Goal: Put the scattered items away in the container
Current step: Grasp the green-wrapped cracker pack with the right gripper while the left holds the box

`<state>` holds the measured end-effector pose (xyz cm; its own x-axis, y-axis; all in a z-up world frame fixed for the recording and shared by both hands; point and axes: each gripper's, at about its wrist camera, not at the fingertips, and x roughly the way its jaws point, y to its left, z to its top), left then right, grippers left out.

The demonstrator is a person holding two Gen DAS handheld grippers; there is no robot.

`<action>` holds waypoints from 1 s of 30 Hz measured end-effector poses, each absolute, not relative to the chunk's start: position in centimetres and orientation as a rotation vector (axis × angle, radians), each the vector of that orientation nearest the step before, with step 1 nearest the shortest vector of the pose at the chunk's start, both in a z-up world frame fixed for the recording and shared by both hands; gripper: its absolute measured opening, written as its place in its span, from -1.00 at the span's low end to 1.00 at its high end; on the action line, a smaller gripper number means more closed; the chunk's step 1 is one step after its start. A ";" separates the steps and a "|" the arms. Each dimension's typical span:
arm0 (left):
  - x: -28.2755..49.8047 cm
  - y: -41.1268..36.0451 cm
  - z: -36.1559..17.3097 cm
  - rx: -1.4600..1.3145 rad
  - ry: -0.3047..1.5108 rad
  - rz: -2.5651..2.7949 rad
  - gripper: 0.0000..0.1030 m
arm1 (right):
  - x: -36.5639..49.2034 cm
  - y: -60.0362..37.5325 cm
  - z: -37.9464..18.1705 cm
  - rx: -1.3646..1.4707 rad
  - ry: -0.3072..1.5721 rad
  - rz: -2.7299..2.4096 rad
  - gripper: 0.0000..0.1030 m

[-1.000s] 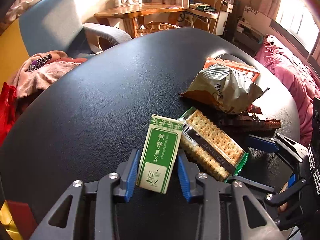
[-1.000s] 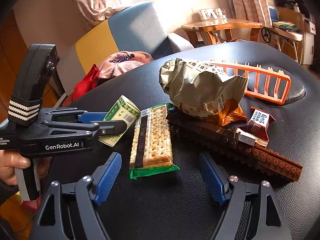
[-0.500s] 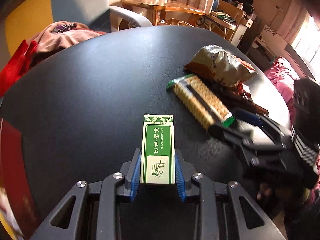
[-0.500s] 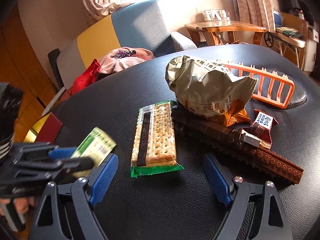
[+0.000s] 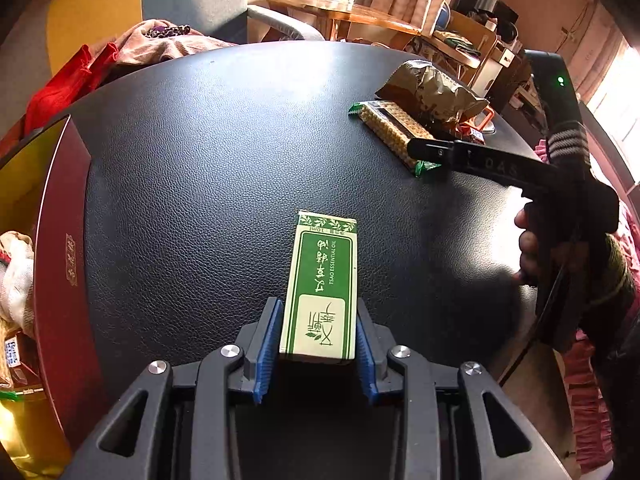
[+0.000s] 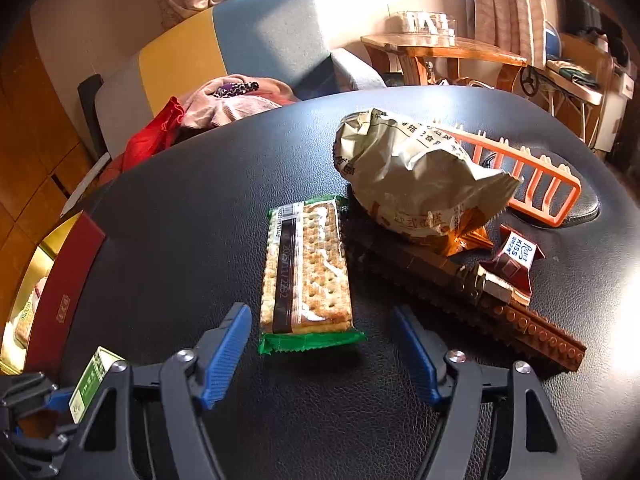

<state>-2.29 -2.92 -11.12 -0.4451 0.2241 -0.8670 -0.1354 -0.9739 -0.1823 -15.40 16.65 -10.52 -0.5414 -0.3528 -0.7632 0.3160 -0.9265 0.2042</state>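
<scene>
Left wrist view: at the left edge, only one dark red wall [image 5: 60, 216] and a strip of gold lining of the open gift-box container, with cream cloth and wrappers inside too cropped to identify. Far across the black leather-textured round table [image 5: 224, 152], olive crumpled snack bag [image 5: 432, 88] hiding most of the orange plastic rack behind it, just a corner showing. Green-ended clear cracker packet [image 5: 396, 132] partly covered at its near end by a black finger of the right gripper. Right hand [image 5: 532, 248] at the right margin, wrapped around the black handle, fingers curled, forearm in a dark knitted sleeve cut off by the frame.

Left gripper [image 5: 318, 344] low at the frame bottom, blue pads clamped on both long sides of the small green cardboard essential-oil box [image 5: 324, 280], box pointing forward, held above the table between container and snack pile.

Right wrist view: right gripper [image 6: 320, 348] spread wide, blue pads [image 6: 226, 354] well apart, holding nothing, hovering just before the cracker packet [image 6: 306, 272]. Beside the packet, long brown toy-brick strip [image 6: 460, 288] running under the snack bag [image 6: 416, 176]; small maroon chocolate wrapper [image 6: 516, 260] touching the strip; orange rack [image 6: 532, 176] behind. Bottom left corner: green box [image 6: 94, 384] edge-on, mostly blocked by black linkage.
</scene>
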 end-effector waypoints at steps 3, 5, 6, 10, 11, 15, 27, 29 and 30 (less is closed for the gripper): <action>-2.5 -2.7 -11.3 -1.504 -0.136 2.494 -0.14 | -16.2 16.0 -10.1 1.248 -0.055 -2.442 0.38; -2.6 -2.3 -11.4 -1.497 -0.120 2.496 -0.11 | -16.7 15.4 -9.8 1.253 -0.036 -2.433 0.38; -2.6 -2.2 -11.4 -1.495 -0.112 2.496 -0.09 | -16.9 15.0 -9.8 1.256 -0.028 -2.428 0.38; -2.7 -2.2 -11.6 -1.487 -0.125 2.495 -0.04 | -18.1 13.6 -10.0 1.280 0.018 -2.422 0.37; -2.7 -2.2 -11.6 -1.485 -0.129 2.495 -0.02 | -18.3 13.2 -10.2 1.288 0.032 -2.418 0.31; -2.7 -2.2 -11.8 -1.474 -0.145 2.493 0.02 | -18.3 12.2 -10.5 1.280 0.132 -2.452 -0.06; -2.7 -2.8 -11.7 -1.458 -0.200 2.491 0.07 | -11.4 12.5 -10.5 1.248 0.199 -2.433 -0.07; -2.6 -3.0 -11.6 -1.461 -0.211 2.492 0.07 | -9.9 12.8 -10.6 1.243 0.193 -2.447 -0.06; -2.6 -3.1 -11.5 -1.462 -0.217 2.492 0.07 | -9.2 12.9 -10.6 1.239 0.182 -2.453 -0.06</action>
<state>-2.62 -3.12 -11.48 -0.4689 0.2824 -0.8369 -0.1335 -0.9593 -0.2489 -9.16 12.93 -10.64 -0.5363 -0.2792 -0.7965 0.3938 -0.9175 0.0564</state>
